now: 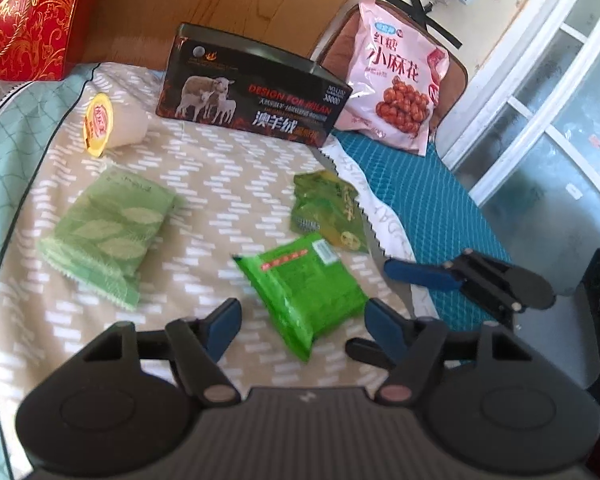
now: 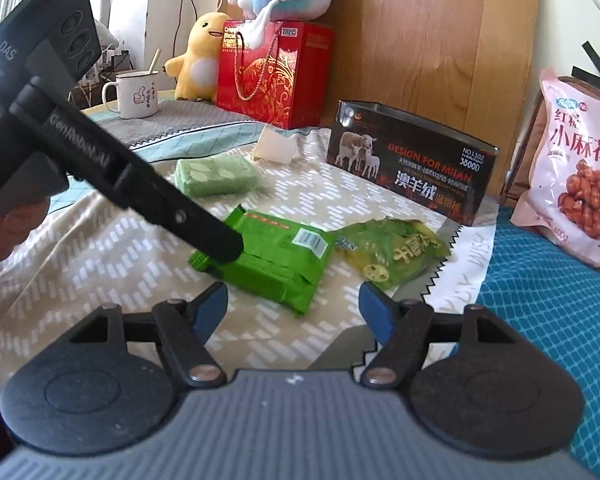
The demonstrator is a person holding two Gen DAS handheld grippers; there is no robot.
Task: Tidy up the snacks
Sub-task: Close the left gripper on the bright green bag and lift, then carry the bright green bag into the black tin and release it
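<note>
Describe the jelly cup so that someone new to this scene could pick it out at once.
Find the black tin box with the sheep picture standing on the patterned cloth. Left of it lies the jelly cup, tipped on its side. It is the only pale translucent cup with a yellow lid; the other snacks are flat packets.

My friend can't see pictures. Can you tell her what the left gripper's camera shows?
The open left gripper hovers over a bright green snack packet on a patterned cloth. Around it lie a pale green packet, a crumpled green wrapper, a jelly cup, a black tin and a pink snack bag.
</note>
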